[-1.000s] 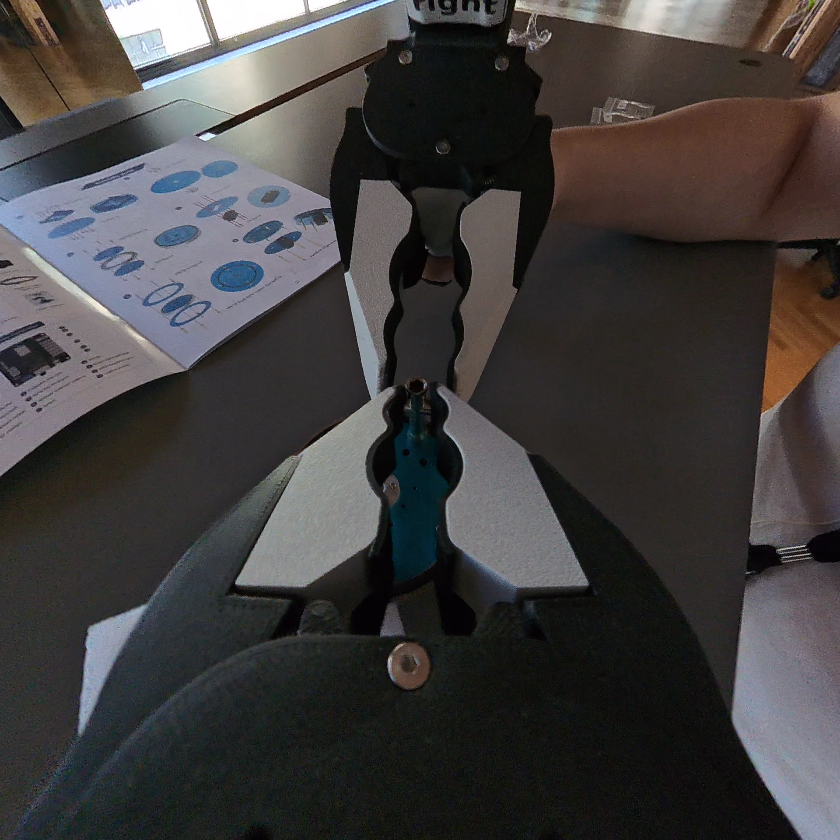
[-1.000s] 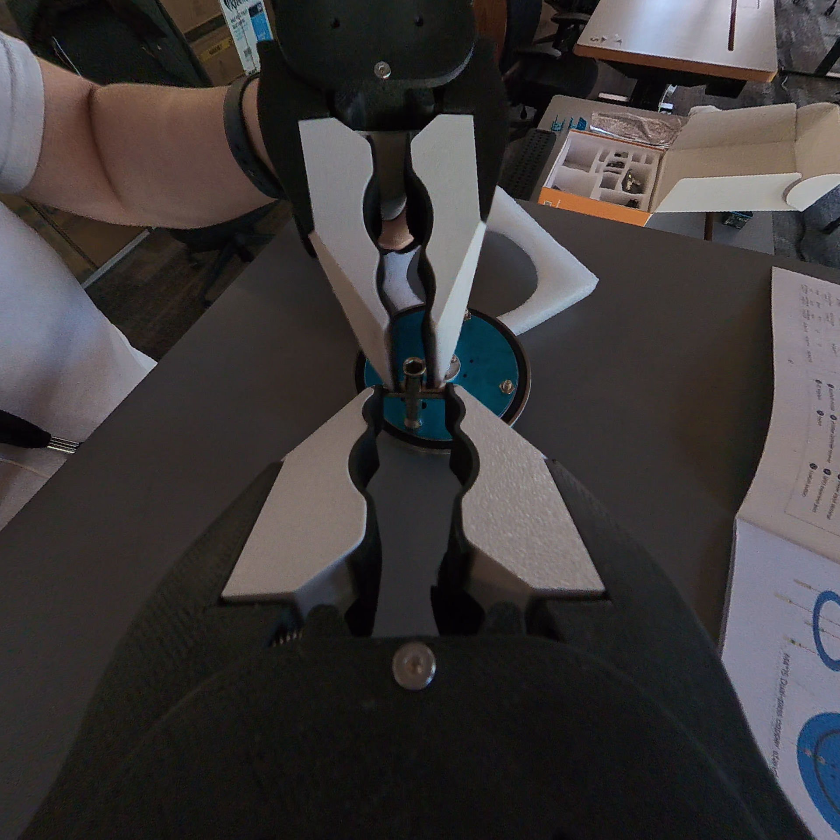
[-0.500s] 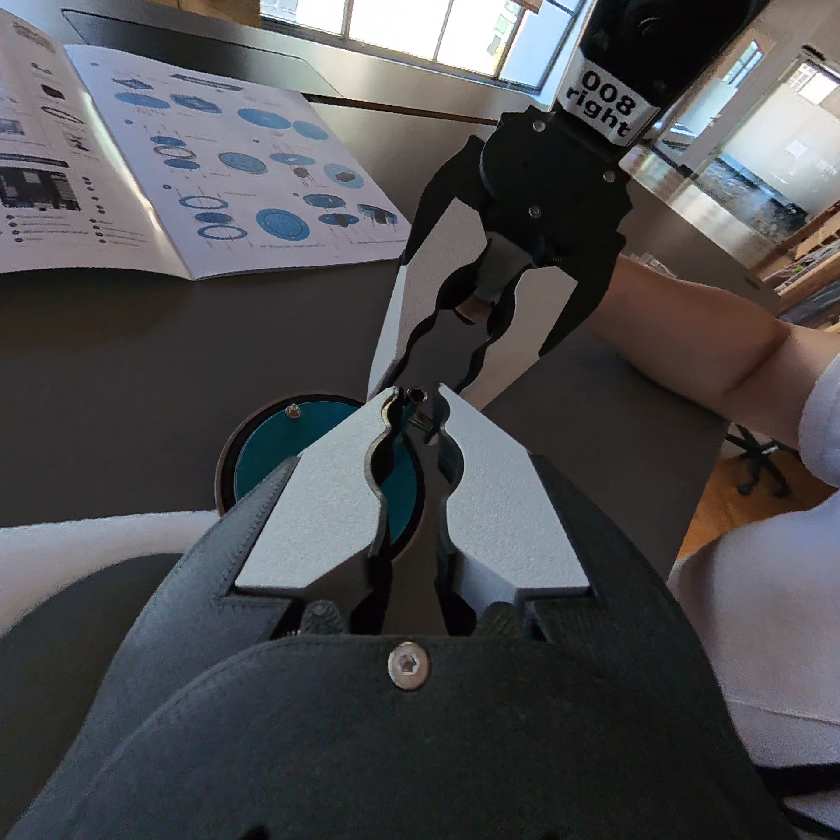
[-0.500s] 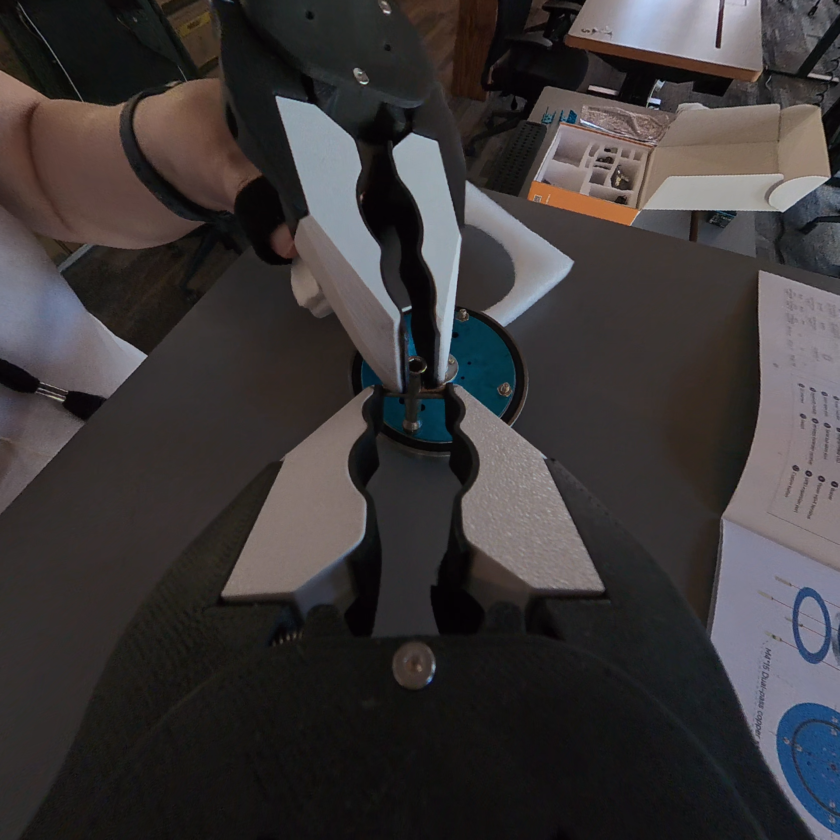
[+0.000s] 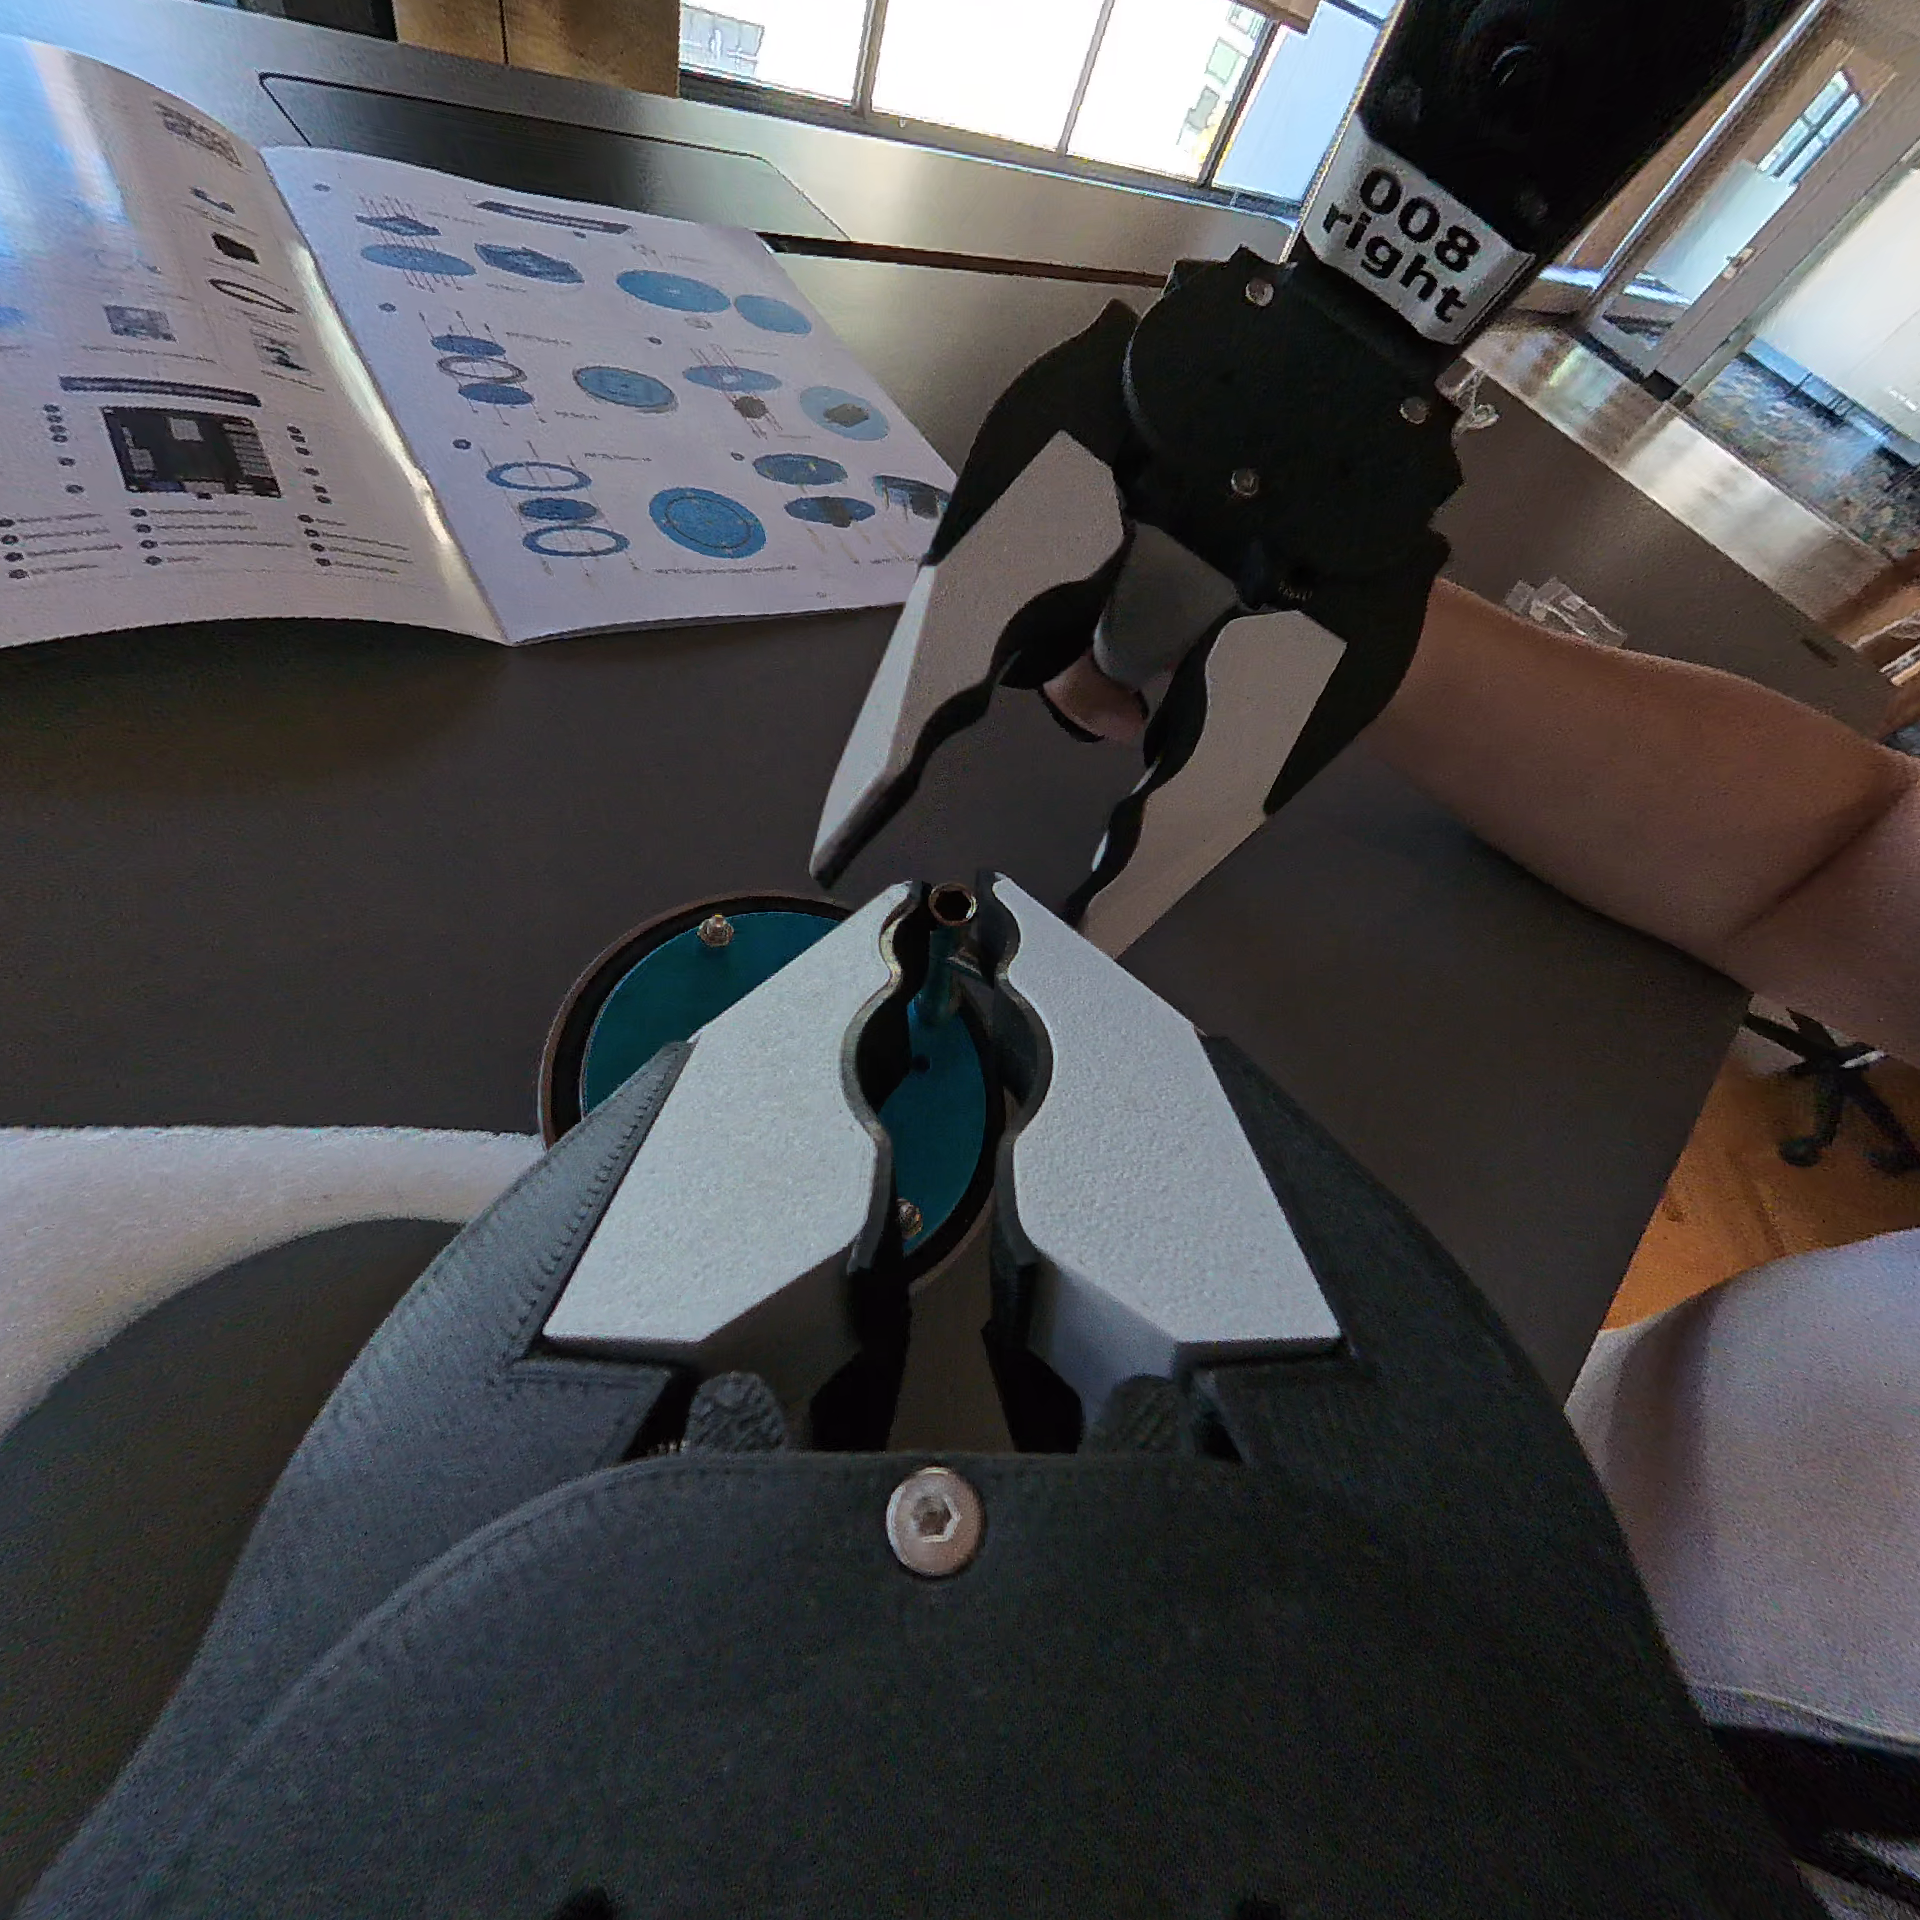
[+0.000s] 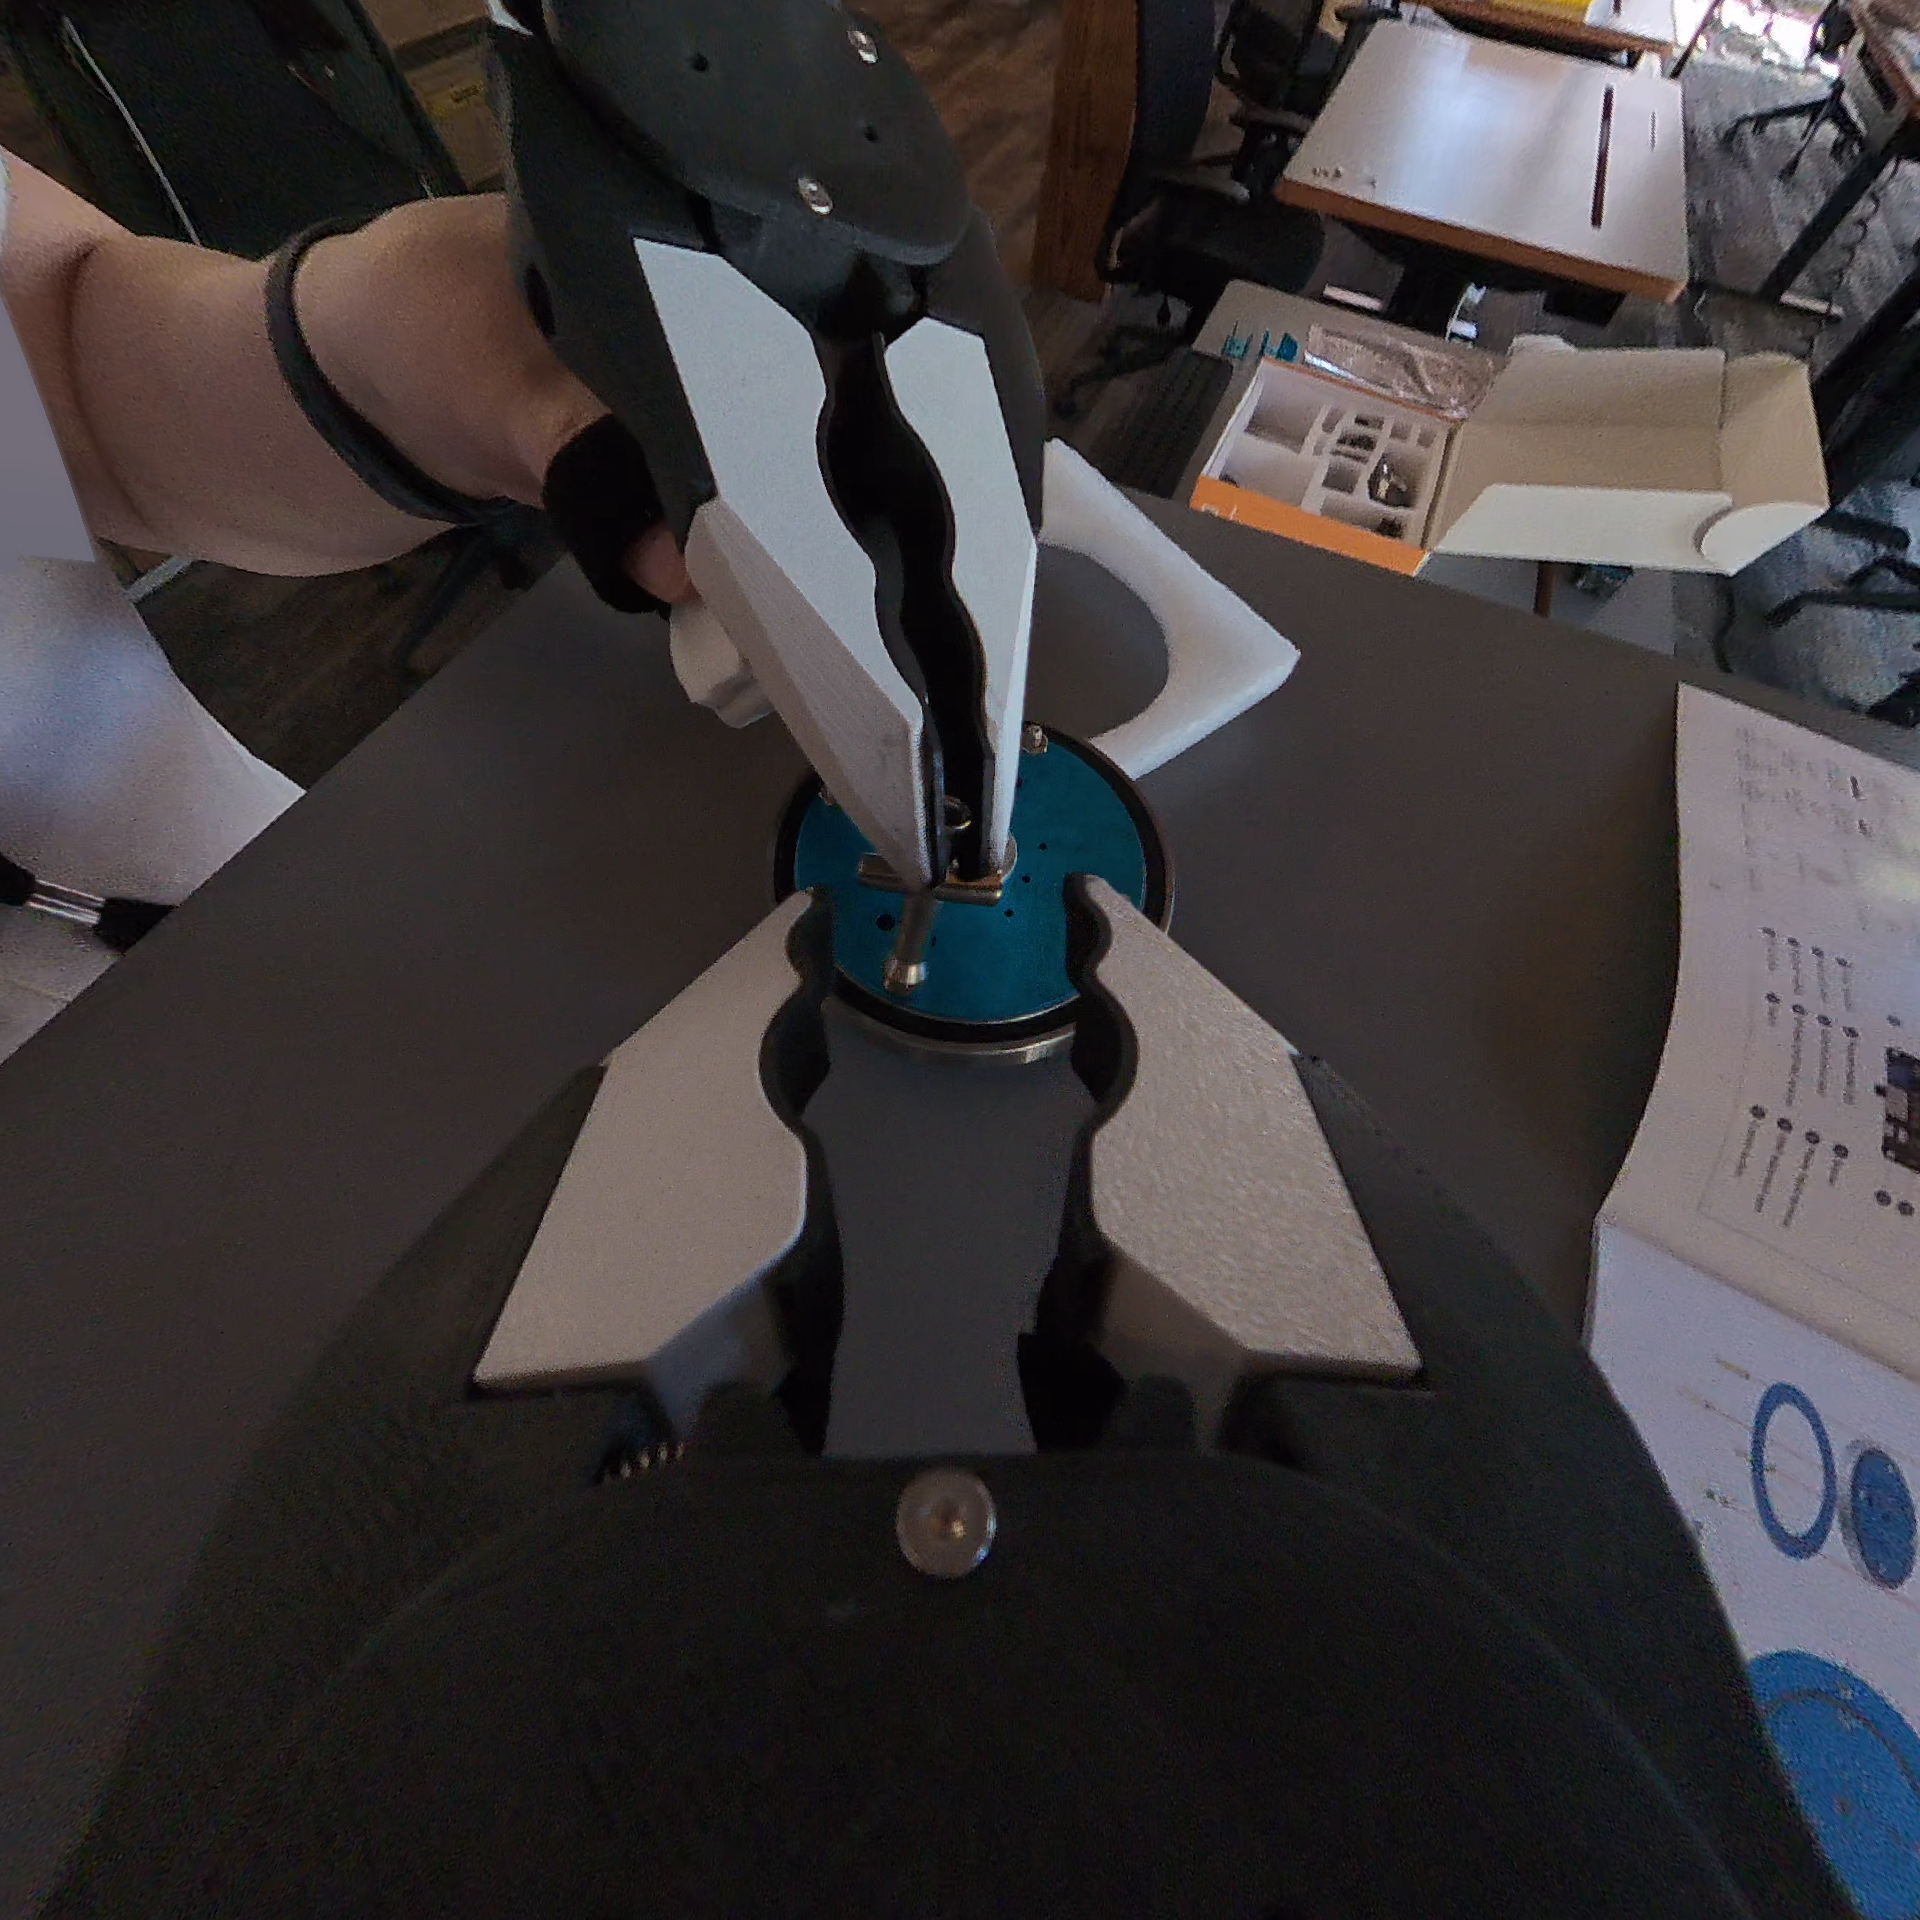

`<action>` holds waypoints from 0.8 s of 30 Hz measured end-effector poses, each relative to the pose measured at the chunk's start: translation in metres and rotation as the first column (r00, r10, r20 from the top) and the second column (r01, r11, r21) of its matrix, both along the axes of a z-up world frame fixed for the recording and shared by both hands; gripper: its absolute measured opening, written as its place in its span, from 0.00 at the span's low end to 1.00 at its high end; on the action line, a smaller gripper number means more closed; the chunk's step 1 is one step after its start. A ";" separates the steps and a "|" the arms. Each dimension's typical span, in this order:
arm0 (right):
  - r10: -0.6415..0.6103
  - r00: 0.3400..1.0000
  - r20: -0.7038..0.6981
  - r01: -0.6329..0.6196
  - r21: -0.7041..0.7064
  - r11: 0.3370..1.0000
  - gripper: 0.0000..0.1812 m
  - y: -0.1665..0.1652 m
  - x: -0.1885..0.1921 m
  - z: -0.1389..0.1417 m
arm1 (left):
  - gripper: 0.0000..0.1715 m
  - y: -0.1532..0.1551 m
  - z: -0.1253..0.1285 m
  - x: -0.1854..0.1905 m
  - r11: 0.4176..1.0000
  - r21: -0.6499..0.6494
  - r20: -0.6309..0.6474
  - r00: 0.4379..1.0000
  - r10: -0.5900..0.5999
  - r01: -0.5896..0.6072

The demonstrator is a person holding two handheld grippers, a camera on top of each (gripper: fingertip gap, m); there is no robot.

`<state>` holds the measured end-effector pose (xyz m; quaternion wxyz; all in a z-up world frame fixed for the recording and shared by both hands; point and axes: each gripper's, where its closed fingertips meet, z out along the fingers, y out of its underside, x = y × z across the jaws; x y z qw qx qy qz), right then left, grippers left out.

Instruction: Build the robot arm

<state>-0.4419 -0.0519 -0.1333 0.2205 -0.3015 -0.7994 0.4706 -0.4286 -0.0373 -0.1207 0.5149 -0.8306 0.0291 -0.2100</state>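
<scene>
On the dark desk [image 6: 1455, 831], going left to right in the right wrist view, a bare forearm with a black wristband reaches in and holds the left claw [image 6: 951, 831], which slants down over a round blue disc [image 6: 1081, 831] seated in a dark ring. Its white fingers [image 6: 831, 665] are pinched together on a small upright metal post [image 6: 914, 940] that stands on the disc; in the left wrist view the post's hollow top [image 5: 951, 906] shows right between the fingertips of that claw [image 5: 951, 899]. A white foam piece [image 6: 1205, 644] with a round cut-out lies just behind the disc. The right claw [image 6: 940, 904] sits just short of the disc with its fingers spread apart and nothing between them; seen from the left wrist view it hangs tilted above the desk, open, near the post but not touching it [image 5: 961, 878]. Farther right, an open printed booklet [image 6: 1787, 1039] with blue ring diagrams lies flat on the desk. Beyond the desk's far edge, an open cardboard box [image 6: 1558, 457] with white compartments rests on a lower surface.
</scene>
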 end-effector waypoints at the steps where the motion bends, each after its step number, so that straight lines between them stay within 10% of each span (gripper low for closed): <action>1: 0.018 1.000 -0.006 -0.018 -0.016 1.000 0.24 -0.001 0.000 0.002 | 0.04 0.000 0.000 0.000 1.000 0.000 0.004 1.000 -0.002 0.002; 24: 0.200 0.979 0.031 -0.190 -0.200 0.961 0.14 -0.007 0.008 0.003 | 0.04 0.002 -0.001 0.009 0.996 -0.044 -0.115 0.990 -0.082 0.078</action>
